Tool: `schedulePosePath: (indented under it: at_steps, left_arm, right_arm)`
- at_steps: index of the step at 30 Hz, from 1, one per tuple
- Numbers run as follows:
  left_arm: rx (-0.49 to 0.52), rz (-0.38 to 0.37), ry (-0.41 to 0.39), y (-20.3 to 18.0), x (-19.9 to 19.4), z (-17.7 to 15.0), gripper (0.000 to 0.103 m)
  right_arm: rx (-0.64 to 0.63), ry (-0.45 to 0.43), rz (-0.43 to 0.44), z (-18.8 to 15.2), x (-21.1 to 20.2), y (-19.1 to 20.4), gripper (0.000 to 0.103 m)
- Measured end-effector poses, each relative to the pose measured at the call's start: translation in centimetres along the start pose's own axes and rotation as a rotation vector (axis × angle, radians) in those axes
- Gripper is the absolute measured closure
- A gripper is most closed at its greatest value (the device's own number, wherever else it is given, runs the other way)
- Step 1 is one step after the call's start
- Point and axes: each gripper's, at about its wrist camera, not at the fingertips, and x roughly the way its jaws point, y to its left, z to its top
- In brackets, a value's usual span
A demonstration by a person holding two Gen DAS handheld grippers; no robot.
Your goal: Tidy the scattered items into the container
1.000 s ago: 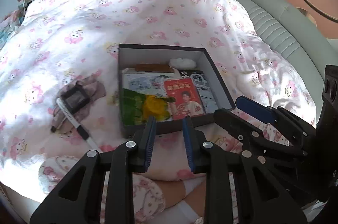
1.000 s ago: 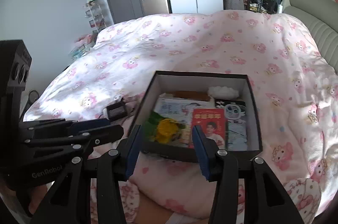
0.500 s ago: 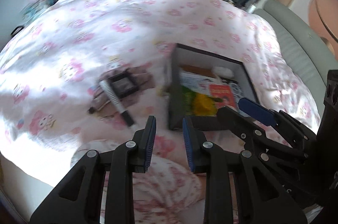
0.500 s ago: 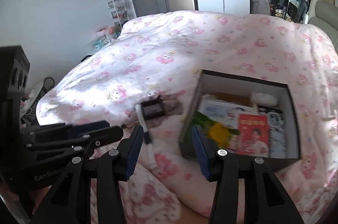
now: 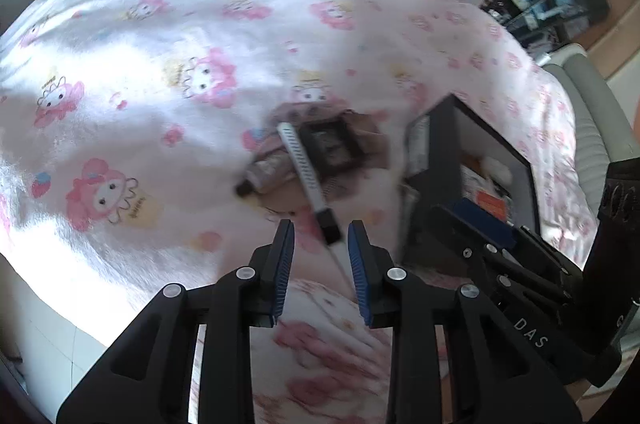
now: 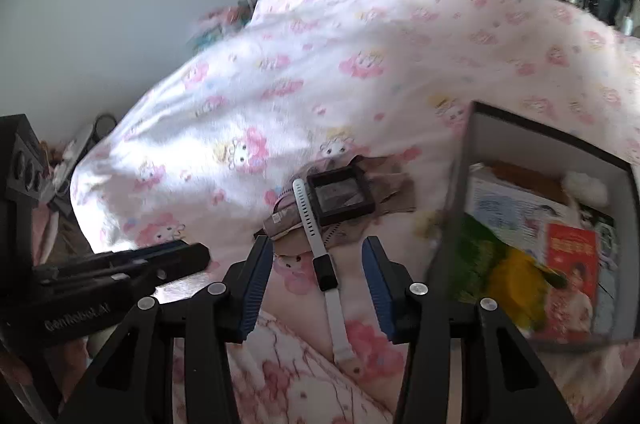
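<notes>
Left gripper: we see it spread, its jaws have just been opening, the watch band lies past the tips, nothing pinched.
Right gripper: spread, jaws have just been closing, empty.
Watch: centre frame, on the bed.
Box: right of frame, holding booklets.

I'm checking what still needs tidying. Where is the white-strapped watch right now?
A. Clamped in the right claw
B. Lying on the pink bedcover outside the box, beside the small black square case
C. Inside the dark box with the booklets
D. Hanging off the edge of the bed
B: the white-strapped watch lies on the pink bedcover, beside the small black square case, left of the dark box; nothing grips it.
</notes>
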Motion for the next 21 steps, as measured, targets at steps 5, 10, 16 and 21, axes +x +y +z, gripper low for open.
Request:
schedulePosePath:
  at_steps: [5,10,16,21]
  left_arm:
    - [-0.040,-0.018,0.092,2.9,3.7,1.7,0.076]
    - [-0.044,-0.001,0.142,4.4,6.1,2.6,0.076]
    - [-0.086,-0.044,0.178,5.6,7.8,2.2,0.074]
    - [-0.121,-0.058,0.189,6.7,8.7,2.1,0.074]
  right_arm:
    - [0.006,0.115,-0.006,0.1,5.0,-0.3,0.061]
    - [-0.010,0.213,-0.006,-0.9,8.6,-0.4,0.061]
    - [-0.018,0.333,-0.006,-1.8,13.4,-0.4,0.061]
    - [-0.010,0.415,0.005,-2.5,16.8,-0.7,0.061]
